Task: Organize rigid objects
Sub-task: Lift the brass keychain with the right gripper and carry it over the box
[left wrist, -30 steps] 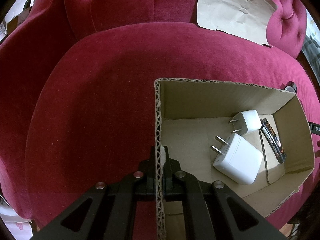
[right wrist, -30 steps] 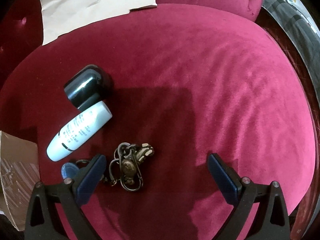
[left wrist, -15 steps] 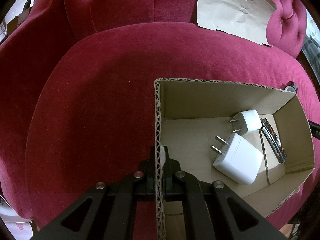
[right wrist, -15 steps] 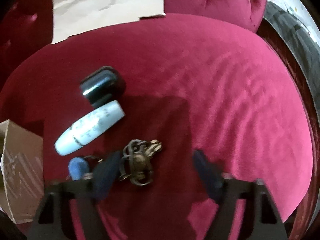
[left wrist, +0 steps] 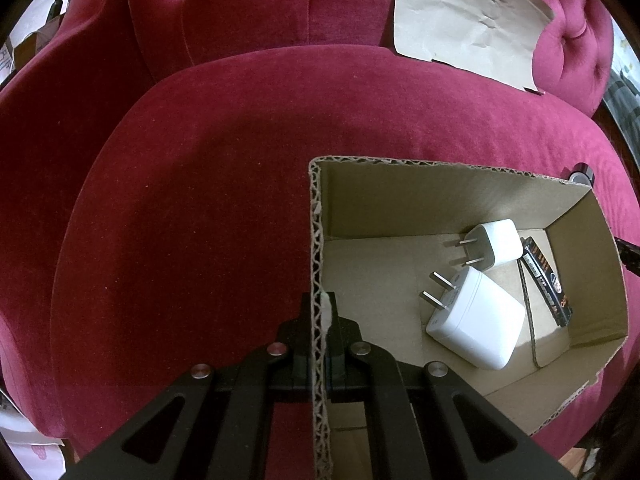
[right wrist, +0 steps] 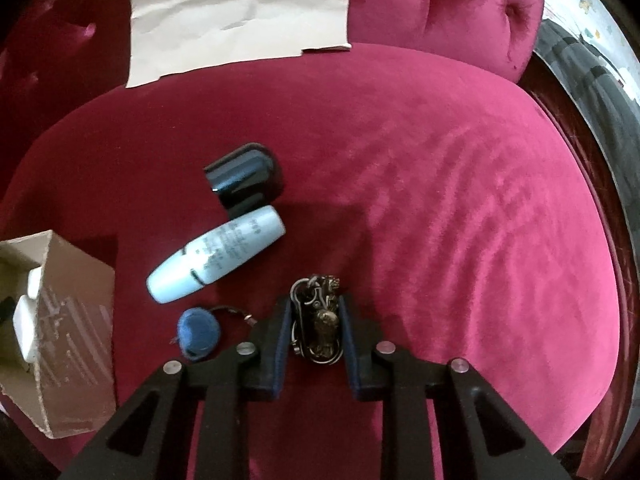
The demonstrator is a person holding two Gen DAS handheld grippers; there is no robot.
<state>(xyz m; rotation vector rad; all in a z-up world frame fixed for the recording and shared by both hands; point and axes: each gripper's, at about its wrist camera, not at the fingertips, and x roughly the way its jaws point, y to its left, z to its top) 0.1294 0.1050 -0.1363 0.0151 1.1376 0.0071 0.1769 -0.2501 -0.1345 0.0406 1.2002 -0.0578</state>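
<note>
The left wall of an open brown corrugated cardboard box is being clamped between the fully clenched fingers of the left hand-held gripper, one finger lying outside the wall and one inside. The box is being rested on a crimson velvet sofa seat cushion. Inside it, toward its right end, a large white rectangular plug charger and a smaller white plug charger are being seen lying just beside each other, their metal prongs pointing left, with a thin black printed stick-shaped item lying along the right wall beside them. In the right wrist view, the jaws of the right hand-held gripper are being closed around a brass-coloured metal keychain with rings and an ornate charm, which is being framed closely by the two blue-padded fingers while lying on the cushion. A small round blue fob is being shown just left of the gripper, joined to the keychain by a thin cord. Further up the cushion, a pale blue tapered plastic bottle is being seen lying on its side, its wider end touching a glossy black rounded cap. A crumpled sheet of tan paper is being propped against the tufted backrest.
</note>
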